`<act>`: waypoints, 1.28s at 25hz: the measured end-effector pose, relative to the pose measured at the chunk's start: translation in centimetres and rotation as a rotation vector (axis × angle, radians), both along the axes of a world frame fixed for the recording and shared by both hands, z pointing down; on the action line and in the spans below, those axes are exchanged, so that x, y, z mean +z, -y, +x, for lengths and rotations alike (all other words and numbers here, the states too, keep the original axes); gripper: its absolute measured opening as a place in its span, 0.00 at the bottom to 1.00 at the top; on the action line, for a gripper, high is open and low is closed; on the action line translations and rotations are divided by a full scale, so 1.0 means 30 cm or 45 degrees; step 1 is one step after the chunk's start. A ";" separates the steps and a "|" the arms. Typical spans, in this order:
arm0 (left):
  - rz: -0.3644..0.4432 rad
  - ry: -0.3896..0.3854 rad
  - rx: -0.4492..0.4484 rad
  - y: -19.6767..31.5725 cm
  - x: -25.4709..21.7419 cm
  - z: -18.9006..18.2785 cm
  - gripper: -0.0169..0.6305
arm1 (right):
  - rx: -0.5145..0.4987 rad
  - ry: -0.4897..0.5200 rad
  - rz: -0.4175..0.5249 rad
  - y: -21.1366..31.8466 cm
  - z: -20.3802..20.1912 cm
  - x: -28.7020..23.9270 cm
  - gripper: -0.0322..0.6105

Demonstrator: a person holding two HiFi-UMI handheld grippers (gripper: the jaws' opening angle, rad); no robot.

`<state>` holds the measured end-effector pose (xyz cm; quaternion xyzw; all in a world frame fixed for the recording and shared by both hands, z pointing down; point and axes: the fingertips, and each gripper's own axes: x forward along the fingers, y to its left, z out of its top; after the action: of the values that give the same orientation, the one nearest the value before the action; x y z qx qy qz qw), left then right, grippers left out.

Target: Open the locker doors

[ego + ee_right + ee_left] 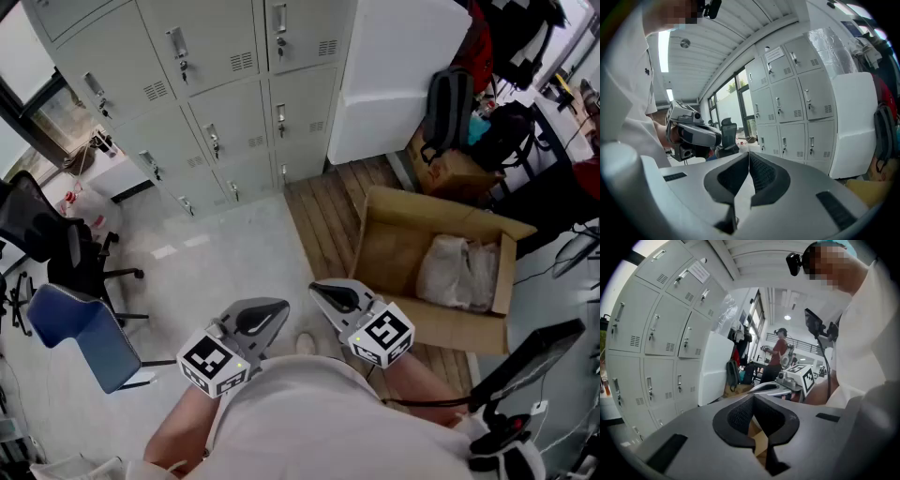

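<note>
- The left gripper [281, 307] is held low in front of the person, near the body. Its jaws are closed tight in the left gripper view [753, 397], and nothing is held between them.
- The right gripper [317, 289] is held just beside the left one, apart from it. Its jaws are closed too in the right gripper view [749, 154], and nothing is held.
- The lockers [216, 94] are seen across the floor [216, 262], well apart from both grippers. They are stacked in rows against the wall.
- All the doors [230, 117] that can be seen are shut. A handle is seen on each one.
- The lockers are also seen in the left gripper view [651, 333] and in the right gripper view [792, 108], with the doors shut there too.
- A white board [394, 75] is stood just right of the lockers. A backpack [448, 108] is leaned against it.
- An open box [394, 234] is set on the floor to the right of the grippers. A bag [459, 267] is seen inside it.
- A blue chair [80, 333] and a black chair [37, 225] are seen at the left.
- A person in red [779, 352] is seen far off in the left gripper view.
</note>
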<state>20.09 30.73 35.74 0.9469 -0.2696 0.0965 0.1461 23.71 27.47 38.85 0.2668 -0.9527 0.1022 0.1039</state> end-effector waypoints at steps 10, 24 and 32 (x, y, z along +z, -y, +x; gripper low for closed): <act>-0.028 0.007 -0.068 -0.071 0.039 -0.031 0.04 | -0.068 -0.015 0.036 -0.033 -0.029 -0.008 0.08; -0.070 0.034 -0.198 0.011 0.090 -0.155 0.04 | -0.079 -0.055 0.021 0.082 -0.084 0.061 0.08; -0.051 -0.017 -0.153 0.268 0.105 -0.346 0.05 | 0.047 -0.119 -0.043 0.298 -0.234 0.103 0.08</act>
<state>9.71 22.69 38.88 0.9266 -0.3229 0.0866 0.1724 16.71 18.55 41.93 0.2868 -0.9399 0.1076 0.1508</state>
